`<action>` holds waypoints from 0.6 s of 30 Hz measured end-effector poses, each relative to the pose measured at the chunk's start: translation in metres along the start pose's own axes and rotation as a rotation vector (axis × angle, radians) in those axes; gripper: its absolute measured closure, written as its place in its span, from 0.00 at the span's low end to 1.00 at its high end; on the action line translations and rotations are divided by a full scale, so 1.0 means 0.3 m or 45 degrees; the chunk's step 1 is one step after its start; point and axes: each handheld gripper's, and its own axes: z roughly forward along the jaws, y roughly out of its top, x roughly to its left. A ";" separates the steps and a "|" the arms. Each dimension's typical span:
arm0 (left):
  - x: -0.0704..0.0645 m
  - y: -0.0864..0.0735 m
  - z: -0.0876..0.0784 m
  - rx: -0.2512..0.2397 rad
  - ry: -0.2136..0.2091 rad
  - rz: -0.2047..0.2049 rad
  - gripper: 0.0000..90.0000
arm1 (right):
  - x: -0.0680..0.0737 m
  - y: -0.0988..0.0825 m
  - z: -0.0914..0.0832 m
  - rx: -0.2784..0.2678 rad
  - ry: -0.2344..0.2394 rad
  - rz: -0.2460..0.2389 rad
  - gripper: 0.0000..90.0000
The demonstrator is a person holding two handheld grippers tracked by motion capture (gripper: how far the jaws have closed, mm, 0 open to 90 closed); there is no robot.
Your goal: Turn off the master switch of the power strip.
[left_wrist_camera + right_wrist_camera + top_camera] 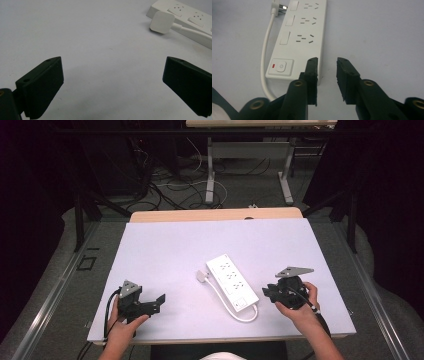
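The long white plastic power strip (232,281) lies between both grippers, left gripper (159,298) wide apart, right gripper (265,291) narrowly parted, seemingly poised to approach.

White power strip (232,281) lies diagonally on table (165,250), cord looped.

Left black two-jaw gripper (159,301), hand-held low: fingers (41,85) spread wide, empty. Right black two-jaw gripper (266,291): fingers (312,75) narrowly parted, empty.
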 end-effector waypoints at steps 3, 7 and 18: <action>0.000 0.000 -0.002 0.007 -0.001 -0.001 0.04 | 0.007 0.002 0.002 0.011 0.002 -0.020 0.88; -0.001 0.000 -0.003 0.003 0.003 0.000 0.04 | 0.022 0.009 0.000 0.003 0.020 -0.057 1.00; -0.001 0.000 -0.002 0.005 0.003 0.005 0.04 | 0.067 0.024 0.018 0.022 0.055 -0.125 1.00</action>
